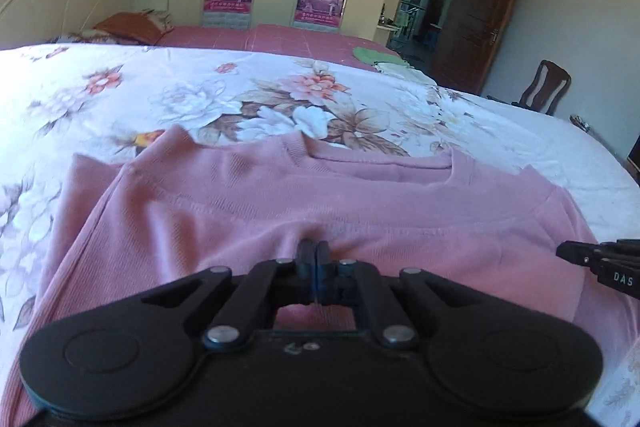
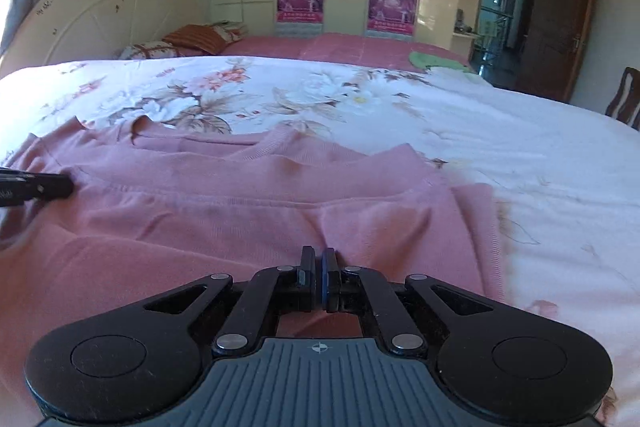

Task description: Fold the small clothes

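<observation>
Lying flat on the flowered bedspread (image 1: 168,95), the pink top (image 1: 248,211) runs crosswise, collar away from both claws, left gripper (image 1: 313,251) and right gripper (image 2: 319,259) each pinching a fold of its near side, level with each other.

Your left gripper (image 1: 315,251) is matte black with silver pivot screws. Your right gripper (image 2: 319,259) adds a ribbed grey base and one blue finger pad (image 2: 329,267).

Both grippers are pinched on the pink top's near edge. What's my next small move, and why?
Probably carry both grips forward together toward the neckline. The left gripper and right gripper are each shut on a puckered bit of the pink top, which lies spread on the floral bedspread with collar farthest away.
</observation>
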The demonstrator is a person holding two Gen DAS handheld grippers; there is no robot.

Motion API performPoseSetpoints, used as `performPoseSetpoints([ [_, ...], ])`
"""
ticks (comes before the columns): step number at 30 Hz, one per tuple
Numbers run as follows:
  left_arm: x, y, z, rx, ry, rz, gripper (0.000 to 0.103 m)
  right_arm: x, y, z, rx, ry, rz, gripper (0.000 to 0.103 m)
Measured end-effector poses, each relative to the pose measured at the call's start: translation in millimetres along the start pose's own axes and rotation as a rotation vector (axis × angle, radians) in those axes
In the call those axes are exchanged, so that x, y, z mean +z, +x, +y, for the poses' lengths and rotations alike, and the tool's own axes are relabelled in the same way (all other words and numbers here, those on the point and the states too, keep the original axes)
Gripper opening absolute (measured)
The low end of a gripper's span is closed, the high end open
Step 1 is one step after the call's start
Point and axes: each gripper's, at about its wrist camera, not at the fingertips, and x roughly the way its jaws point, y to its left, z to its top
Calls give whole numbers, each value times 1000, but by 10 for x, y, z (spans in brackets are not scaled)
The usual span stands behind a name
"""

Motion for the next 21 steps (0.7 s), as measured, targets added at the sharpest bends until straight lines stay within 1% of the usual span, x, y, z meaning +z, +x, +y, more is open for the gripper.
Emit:
performPoseSetpoints([
  [1, -25, -51, -11, 6, 21, 1, 5, 0, -98, 16, 16, 12, -16, 0],
  [2, -54, -122, -32, 13, 43, 2, 10, 1, -192, 66, 26, 3, -33, 0],
  [3, -76, -194, -52, 10, 46, -1, 17, 1, -272, 127, 32, -6, -45, 0],
  [4, -100, -278, -76, 8, 40, -9, 20, -4, -336, 170, 48, -3, -55, 0],
  [6, -150, -393, -134, 0, 36, -11, 21, -18, -436, 300, 82, -4, -69, 0],
  [8, -234, -444, -179, 7, 35, -1, 27, -97, -482, 402, 87, -33, -56, 0],
  [10, -334, -430, -169, 35, 36, 18, 29, -188, -449, 429, 75, -47, -19, 0],
  [12, -428, -448, -90, 49, 20, 12, 32, -339, -370, 359, 30, -71, 47, 0],
  [13, -456, -478, -55, 52, 12, 11, 32, -426, -368, 299, 17, -85, 51, 0],
  [14, -477, -526, -23, 55, 6, 12, 32, -503, -421, 217, 16, -81, 31, 0],
  [16, -511, -616, -5, 66, 14, 9, 31, -554, -518, 81, 8, -43, 35, 0],
  [17, -526, -657, -4, 74, 21, 7, 29, -575, -570, 18, -4, -39, 39, 0],
  [18, -536, -699, 2, 91, 17, 10, 31, -595, -599, -11, -12, -44, 46, 0],
  [19, -544, -726, 19, 114, -8, 27, 32, -610, -622, -27, -13, -49, 58, 0],
  [21, -567, -795, 50, 102, -59, 31, 33, -586, -664, -12, -12, -56, 79, 0],
])
